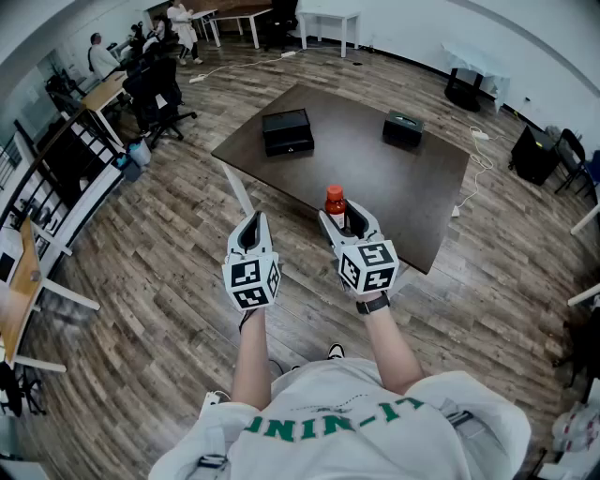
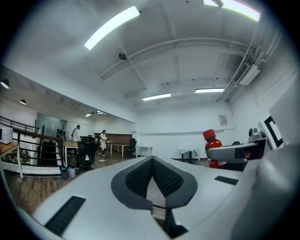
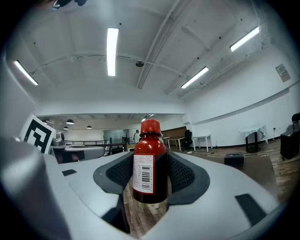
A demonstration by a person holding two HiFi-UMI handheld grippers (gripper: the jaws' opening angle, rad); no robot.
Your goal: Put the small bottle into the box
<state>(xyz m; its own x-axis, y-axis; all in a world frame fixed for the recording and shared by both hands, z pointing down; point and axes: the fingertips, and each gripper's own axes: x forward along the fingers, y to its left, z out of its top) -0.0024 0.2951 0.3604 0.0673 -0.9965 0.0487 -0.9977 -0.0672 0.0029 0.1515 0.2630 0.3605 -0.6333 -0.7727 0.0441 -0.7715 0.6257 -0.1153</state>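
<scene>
A small red bottle (image 3: 150, 161) with a red cap and a white barcode label stands upright between the pads of my right gripper (image 3: 150, 180), which is shut on it. In the head view the bottle (image 1: 336, 201) is held over the near edge of the dark table (image 1: 375, 187), in my right gripper (image 1: 343, 223). My left gripper (image 1: 251, 231) hangs beside it over the floor, shut and empty (image 2: 153, 161). From the left gripper view the bottle (image 2: 212, 143) shows at the right. A larger black box (image 1: 287, 131) and a smaller one (image 1: 402, 128) lie closed on the table's far side.
Wood floor surrounds the table. Desks, office chairs (image 1: 159, 89) and people stand at the far left. White tables (image 1: 328, 19) line the back wall. A black case (image 1: 534, 152) and cables lie on the floor at the right.
</scene>
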